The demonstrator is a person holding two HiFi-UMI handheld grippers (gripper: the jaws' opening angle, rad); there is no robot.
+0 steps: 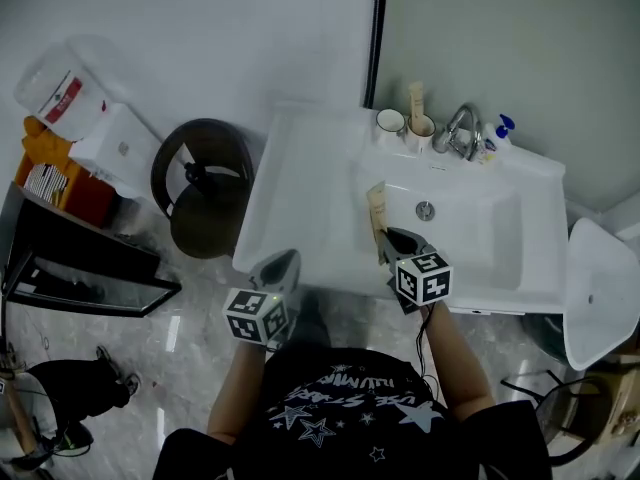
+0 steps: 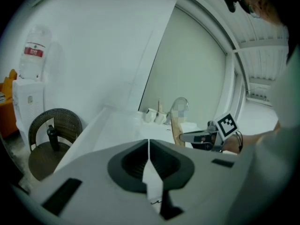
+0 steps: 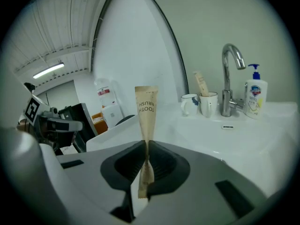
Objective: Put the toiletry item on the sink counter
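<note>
A tan paper toothbrush packet [image 3: 146, 121] stands upright between the jaws of my right gripper [image 3: 146, 172], which is shut on its lower part. In the head view that packet [image 1: 377, 214] sticks out over the left rim of the sink basin, ahead of my right gripper [image 1: 385, 243]. My left gripper [image 1: 283, 264] hovers at the front left edge of the white sink counter [image 1: 300, 198], its jaws shut with nothing between them [image 2: 149, 168]. The left gripper view shows the packet [image 2: 176, 131] and the right gripper off to the right.
Two white cups [image 1: 404, 125], one with a tube in it, a chrome faucet [image 1: 461, 128] and a soap pump bottle [image 1: 502, 132] line the back of the sink. A wicker chair [image 1: 203, 183] stands left of the counter. A white toilet lid [image 1: 596, 290] is on the right.
</note>
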